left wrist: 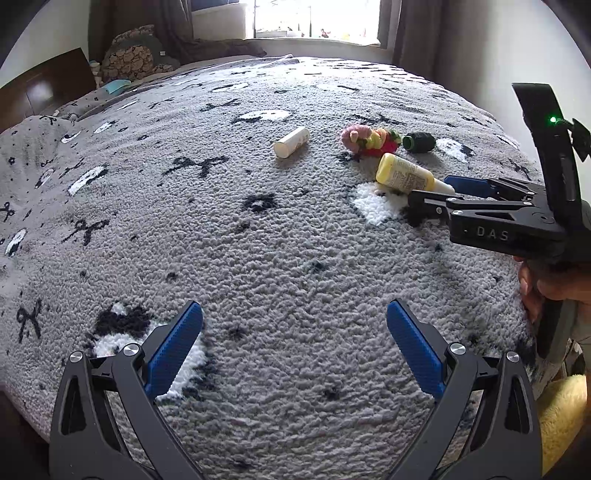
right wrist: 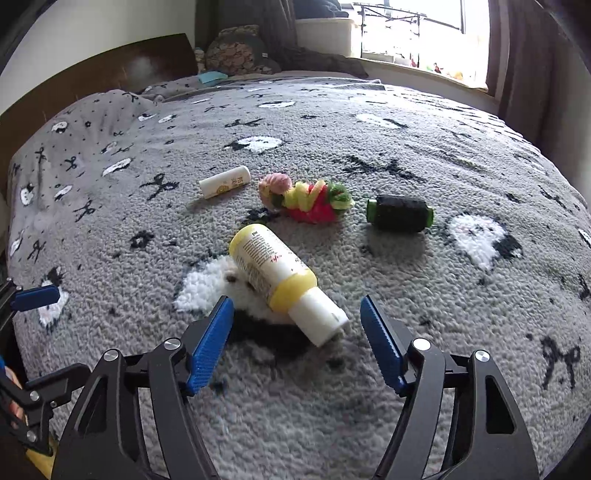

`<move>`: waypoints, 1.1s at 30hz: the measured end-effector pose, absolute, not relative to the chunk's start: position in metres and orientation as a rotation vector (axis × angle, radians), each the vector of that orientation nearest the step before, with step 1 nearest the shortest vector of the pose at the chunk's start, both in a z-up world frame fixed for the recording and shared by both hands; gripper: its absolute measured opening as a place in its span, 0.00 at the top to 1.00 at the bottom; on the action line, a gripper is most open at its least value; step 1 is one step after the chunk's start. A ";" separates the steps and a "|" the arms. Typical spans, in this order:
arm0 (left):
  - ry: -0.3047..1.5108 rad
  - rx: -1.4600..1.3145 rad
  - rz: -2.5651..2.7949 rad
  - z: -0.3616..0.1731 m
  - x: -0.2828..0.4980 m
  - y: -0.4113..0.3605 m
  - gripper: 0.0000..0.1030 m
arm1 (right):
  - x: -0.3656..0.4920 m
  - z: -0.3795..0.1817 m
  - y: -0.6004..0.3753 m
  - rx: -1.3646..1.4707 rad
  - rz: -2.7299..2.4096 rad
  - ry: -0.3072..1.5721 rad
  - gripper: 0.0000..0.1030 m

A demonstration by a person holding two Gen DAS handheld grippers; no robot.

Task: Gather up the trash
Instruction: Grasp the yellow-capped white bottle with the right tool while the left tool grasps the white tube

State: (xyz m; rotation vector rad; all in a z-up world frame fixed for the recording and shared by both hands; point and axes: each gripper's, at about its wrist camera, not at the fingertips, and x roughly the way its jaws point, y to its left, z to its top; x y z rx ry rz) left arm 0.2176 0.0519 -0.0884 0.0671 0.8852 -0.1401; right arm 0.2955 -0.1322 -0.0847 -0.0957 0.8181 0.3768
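On the bed [left wrist: 295,258], spread with a grey fleecy blanket [right wrist: 406,369] patterned in black bows and white patches, four small things lie loose in a cluster. Nearest the right gripper [right wrist: 297,317] is a yellow bottle [right wrist: 271,266] on its side, its white cap [right wrist: 319,317] pointing towards the gripper and lying just between the tips of the blue pads [right wrist: 380,350]. The jaws are spread wide on either side of the cap and touch nothing. Beyond the bottle lies a bright fuzzy toy [right wrist: 306,201] in pink, yellow, red and green, with a small white tube [right wrist: 225,182] off to its left and a dark spool with green ends [right wrist: 400,214] to its right, each lying on its side and apart from the others.

From the left wrist view the same bottle [left wrist: 404,177] shows with the right gripper [left wrist: 443,192] close against its cap end, held low over the blanket. The left gripper [left wrist: 295,332] hangs well back from the cluster over bare blanket, its jaws also wide apart with nothing between them. The tube [left wrist: 291,142], the toy [left wrist: 369,140] and the spool [left wrist: 419,142] lie further off towards the window [left wrist: 317,18]. A dark wooden headboard [right wrist: 110,74] stands at the far left.
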 end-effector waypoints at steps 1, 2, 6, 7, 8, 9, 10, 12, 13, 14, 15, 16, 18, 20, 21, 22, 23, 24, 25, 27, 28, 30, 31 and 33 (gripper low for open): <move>0.885 0.069 -0.136 -0.088 0.223 0.053 0.08 | 0.300 -0.087 -0.131 -0.096 0.382 0.829 0.36; 0.885 0.072 -0.134 -0.087 0.228 0.054 0.08 | 0.304 -0.088 -0.130 -0.098 0.389 0.838 0.39; 0.875 0.088 -0.129 -0.083 0.255 0.050 0.09 | 0.312 -0.089 -0.132 -0.103 0.420 0.842 0.53; 0.870 0.086 -0.128 -0.082 0.263 0.049 0.09 | 0.313 -0.089 -0.132 -0.103 0.428 0.842 0.59; 0.869 0.079 -0.129 -0.081 0.271 0.048 0.09 | 0.314 -0.089 -0.133 -0.101 0.434 0.841 0.61; 0.867 0.070 -0.130 -0.081 0.278 0.047 0.11 | 0.315 -0.088 -0.135 -0.093 0.438 0.839 0.65; 0.864 0.063 -0.134 -0.081 0.285 0.046 0.13 | 0.316 -0.088 -0.137 -0.084 0.441 0.838 0.71; 0.858 0.076 -0.135 -0.082 0.302 0.042 0.17 | 0.317 -0.085 -0.141 -0.082 0.441 0.832 0.73; 0.853 0.091 -0.131 -0.083 0.310 0.040 0.19 | 0.316 -0.083 -0.143 -0.084 0.440 0.827 0.73; 0.847 0.107 -0.130 -0.084 0.319 0.037 0.22 | 0.316 -0.082 -0.146 -0.087 0.439 0.822 0.73; 0.842 0.124 -0.132 -0.085 0.328 0.035 0.24 | 0.315 -0.081 -0.148 -0.091 0.440 0.816 0.73; 0.839 0.140 -0.133 -0.086 0.336 0.032 0.25 | 0.315 -0.081 -0.150 -0.096 0.440 0.813 0.73; 0.839 0.159 -0.133 -0.089 0.352 0.029 0.27 | 0.313 -0.080 -0.154 -0.104 0.440 0.811 0.73; 0.840 0.167 -0.131 -0.091 0.369 0.026 0.29 | 0.309 -0.078 -0.155 -0.119 0.444 0.800 0.73; 0.839 0.170 -0.130 -0.092 0.376 0.025 0.30 | 0.306 -0.077 -0.154 -0.133 0.447 0.793 0.73; 0.839 0.170 -0.130 -0.092 0.383 0.025 0.30 | 0.303 -0.076 -0.154 -0.148 0.448 0.787 0.73; 0.839 0.170 -0.132 -0.093 0.390 0.024 0.31 | 0.300 -0.075 -0.154 -0.161 0.448 0.782 0.73; 0.841 0.172 -0.134 -0.093 0.395 0.023 0.33 | 0.297 -0.074 -0.155 -0.174 0.445 0.778 0.73; 0.844 0.174 -0.139 -0.094 0.401 0.022 0.34 | 0.295 -0.072 -0.157 -0.184 0.442 0.775 0.73; 0.856 0.180 -0.148 -0.097 0.409 0.020 0.42 | 0.290 -0.070 -0.161 -0.191 0.437 0.767 0.73; 0.866 0.180 -0.155 -0.098 0.414 0.019 0.45 | 0.289 -0.068 -0.164 -0.190 0.437 0.764 0.73; 0.892 0.169 -0.171 -0.103 0.419 0.018 0.59 | 0.286 -0.066 -0.170 -0.185 0.432 0.758 0.73; 0.898 0.169 -0.176 -0.104 0.420 0.017 0.61 | 0.284 -0.065 -0.173 -0.183 0.431 0.755 0.73; 0.896 0.178 -0.188 -0.104 0.417 0.014 0.75 | 0.281 -0.064 -0.176 -0.188 0.426 0.752 0.73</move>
